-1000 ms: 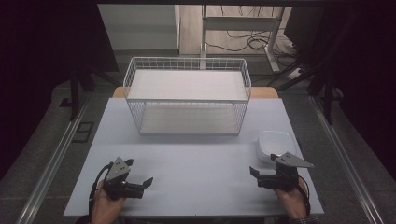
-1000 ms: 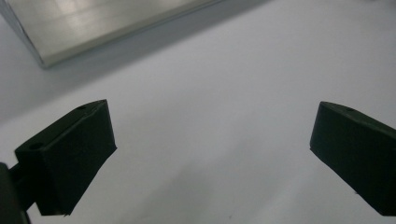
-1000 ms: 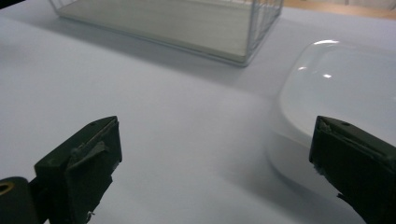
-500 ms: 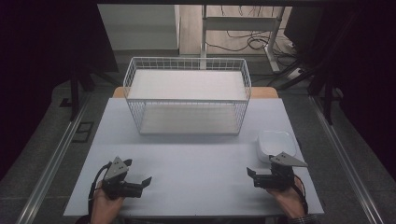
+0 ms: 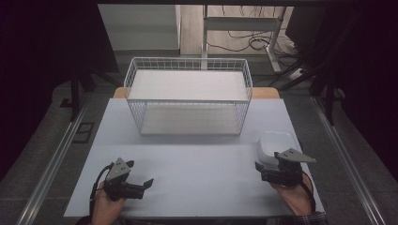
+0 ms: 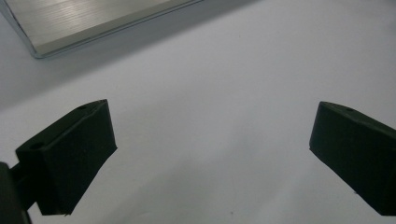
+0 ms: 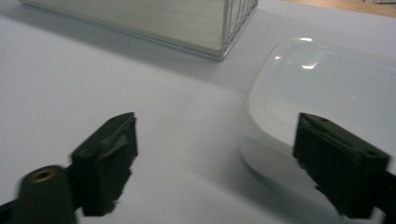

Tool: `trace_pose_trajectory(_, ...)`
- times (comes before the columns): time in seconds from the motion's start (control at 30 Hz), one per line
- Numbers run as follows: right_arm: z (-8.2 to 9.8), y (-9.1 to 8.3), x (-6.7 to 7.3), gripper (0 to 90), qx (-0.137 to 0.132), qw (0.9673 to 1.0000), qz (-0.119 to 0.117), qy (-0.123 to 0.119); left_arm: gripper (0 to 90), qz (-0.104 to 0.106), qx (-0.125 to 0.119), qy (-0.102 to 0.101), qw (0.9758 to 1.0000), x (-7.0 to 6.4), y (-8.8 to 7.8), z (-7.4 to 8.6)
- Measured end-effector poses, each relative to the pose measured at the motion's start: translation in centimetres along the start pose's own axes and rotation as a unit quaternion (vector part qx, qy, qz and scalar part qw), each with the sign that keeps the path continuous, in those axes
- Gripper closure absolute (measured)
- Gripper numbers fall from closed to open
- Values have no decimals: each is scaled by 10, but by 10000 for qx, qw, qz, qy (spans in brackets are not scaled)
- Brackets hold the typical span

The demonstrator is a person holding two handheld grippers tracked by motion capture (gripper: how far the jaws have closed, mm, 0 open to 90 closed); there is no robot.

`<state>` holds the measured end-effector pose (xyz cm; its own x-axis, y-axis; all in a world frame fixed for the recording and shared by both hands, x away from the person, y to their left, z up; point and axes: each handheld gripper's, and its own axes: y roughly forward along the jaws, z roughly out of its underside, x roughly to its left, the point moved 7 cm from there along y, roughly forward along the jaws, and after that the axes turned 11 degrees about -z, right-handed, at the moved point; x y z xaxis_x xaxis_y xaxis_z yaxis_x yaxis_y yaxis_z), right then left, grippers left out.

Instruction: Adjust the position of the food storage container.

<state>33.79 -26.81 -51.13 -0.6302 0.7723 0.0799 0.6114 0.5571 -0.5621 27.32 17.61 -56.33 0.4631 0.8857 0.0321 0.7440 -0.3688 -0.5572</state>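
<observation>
- My right gripper [image 5: 268,170] sits low at the near right of the table [image 5: 197,159], just beside the white dish [image 5: 278,145].
- Its black jaws have just been closing a little, but there is a wide gap between them. One jaw is on the near rim of the dish [image 7: 327,93], the other over bare table. I hold nothing.
- The dish is smooth and shiny, with round corners and a thick rim. Light glints on it.
- My left gripper [image 5: 140,182] is at the near left of the table. Its jaws [image 6: 210,154] are wide apart, with only table between them.
- The jaw pads are dull black blocks with flat faces.
- A white wire basket [image 5: 187,101] stands at the far middle of the table. It is a box made of thin wires in a grid, with a pale flat floor.
- The table top is flat, plain and pale, with a soft matte look.
- Past the table the floor is grey. I see metal rails [image 5: 51,164] at the sides, a table leg and dark cables [image 5: 244,42] at the back. The room is dim at its edges.
</observation>
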Motion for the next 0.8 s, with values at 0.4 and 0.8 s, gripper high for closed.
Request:
trace_pose_trajectory(0.4,-9,-3,-39,563,-24,9997,185,151,2,38,-155,126,9998,-5,-1,-4)
trace_pose_trajectory(0.8,-29,7,-77,883,58,9990,437,9,3,28,-227,273,9994,-10,0,-5)
